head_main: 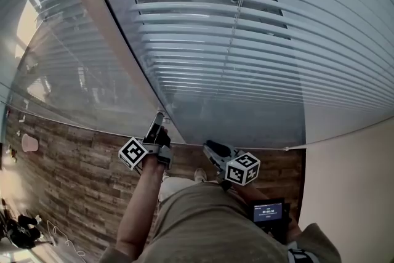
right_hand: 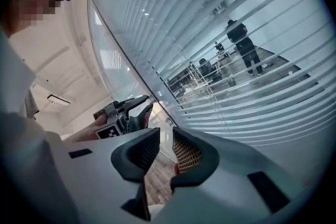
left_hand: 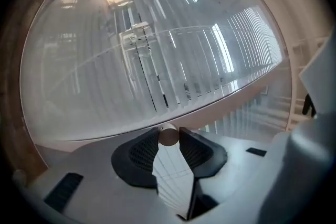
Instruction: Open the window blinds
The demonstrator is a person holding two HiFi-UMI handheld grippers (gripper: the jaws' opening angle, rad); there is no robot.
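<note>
White slatted blinds [head_main: 258, 64] hang in front of me, their slats tilted enough that the room beyond shows through. A pale tilt wand [head_main: 108, 34] runs down on a slant to my left gripper [head_main: 159, 125]. In the left gripper view that gripper [left_hand: 168, 136] is shut on the wand's round end [left_hand: 168, 135], with the blinds [left_hand: 157, 60] behind it. My right gripper [head_main: 209, 147] hangs lower to the right, pointing at the blinds [right_hand: 241, 13]. Its jaws [right_hand: 161, 140] stand a little apart, nothing between them. The left gripper [right_hand: 135, 106] shows in the right gripper view.
A thin lift cord [head_main: 237, 28] runs down the blinds. Beyond the glass a person [right_hand: 242, 42] stands among furniture. Wood-look floor [head_main: 68, 157] lies below, with dark things [head_main: 21, 228] at the far left. A plain wall [head_main: 351, 182] is at the right.
</note>
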